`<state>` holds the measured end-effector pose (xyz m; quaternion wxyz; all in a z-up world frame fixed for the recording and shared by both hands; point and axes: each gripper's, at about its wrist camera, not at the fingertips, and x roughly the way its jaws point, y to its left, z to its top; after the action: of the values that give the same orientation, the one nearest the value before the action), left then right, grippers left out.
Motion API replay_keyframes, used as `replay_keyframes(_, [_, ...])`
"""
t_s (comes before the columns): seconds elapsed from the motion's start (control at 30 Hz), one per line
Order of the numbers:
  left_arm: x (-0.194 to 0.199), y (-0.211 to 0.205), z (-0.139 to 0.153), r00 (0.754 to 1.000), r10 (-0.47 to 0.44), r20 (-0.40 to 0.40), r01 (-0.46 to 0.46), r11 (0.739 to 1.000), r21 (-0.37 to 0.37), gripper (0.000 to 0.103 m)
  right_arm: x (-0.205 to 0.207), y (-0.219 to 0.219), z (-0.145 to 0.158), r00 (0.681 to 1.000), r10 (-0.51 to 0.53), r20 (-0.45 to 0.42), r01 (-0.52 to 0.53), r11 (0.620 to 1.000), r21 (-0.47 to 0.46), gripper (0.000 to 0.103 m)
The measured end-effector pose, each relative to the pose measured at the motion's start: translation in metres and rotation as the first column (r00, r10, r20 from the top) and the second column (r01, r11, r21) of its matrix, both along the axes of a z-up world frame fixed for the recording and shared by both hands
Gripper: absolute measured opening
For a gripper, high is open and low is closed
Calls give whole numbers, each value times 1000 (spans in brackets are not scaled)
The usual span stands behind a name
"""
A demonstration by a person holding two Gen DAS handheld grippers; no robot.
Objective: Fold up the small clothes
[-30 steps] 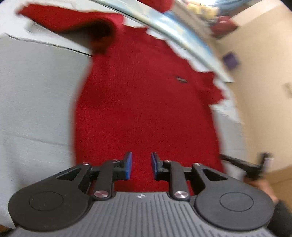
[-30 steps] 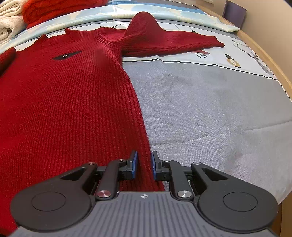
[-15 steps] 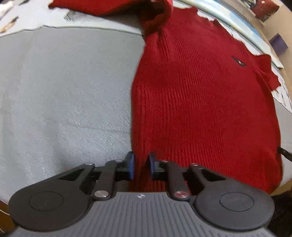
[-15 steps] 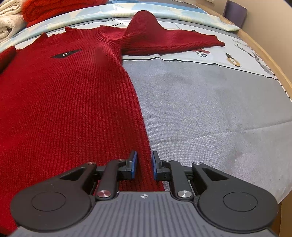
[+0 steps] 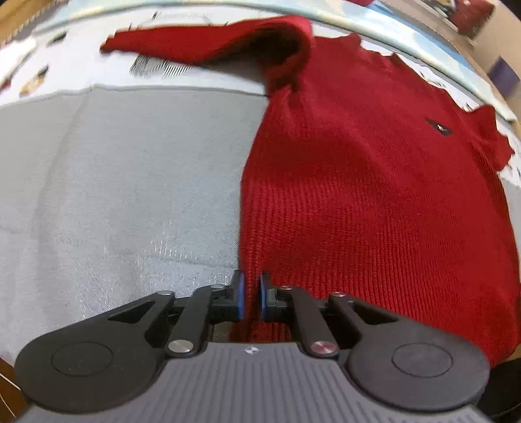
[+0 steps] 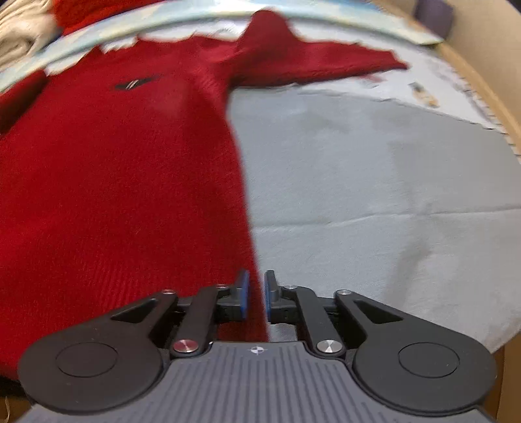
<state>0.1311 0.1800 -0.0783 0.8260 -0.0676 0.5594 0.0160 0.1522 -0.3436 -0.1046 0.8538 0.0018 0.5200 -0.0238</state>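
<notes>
A red knit sweater [image 5: 374, 195] lies flat, front up, on a grey cloth-covered table, with a small dark chest logo [image 5: 439, 126]. Its sleeves spread out to each side [image 5: 208, 48] [image 6: 325, 61]. My left gripper [image 5: 250, 297] is shut on the sweater's bottom left corner, red knit between the blue pads. My right gripper [image 6: 256, 297] is shut on the bottom right corner of the sweater [image 6: 130, 179], its hem edge running between the pads.
The grey cloth [image 5: 114, 182] [image 6: 374, 182] covers the table on both sides of the sweater. A printed light-blue cloth [image 6: 433, 84] lies along the far edge. Folded cream and red clothes [image 6: 29, 29] are piled at the far left. A wooden table rim [image 6: 482, 75] shows at right.
My left gripper swung left along the hem to the sweater's bottom left corner and closed on it. My right gripper stays on the right corner; its view has become blurred with slight movement.
</notes>
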Motion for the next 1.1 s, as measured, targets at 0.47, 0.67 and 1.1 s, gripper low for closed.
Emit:
replay_keyframes(0.47, [-12,-16,12,996,-26,81,20,997,76,34,-6,15,-1,996,77,44,-77,997,7,23])
replay_keyframes(0.67, [-14,-46,-15,976,-196,-95,203,976,76,77,-7,30,-7,992,119,43,-116,992,-59,31])
replay_keyframes(1.1, [-11,-55,58,972,-131,196,110,987,118,82,-16,30,43,923,54,380,-40,998,-43,44])
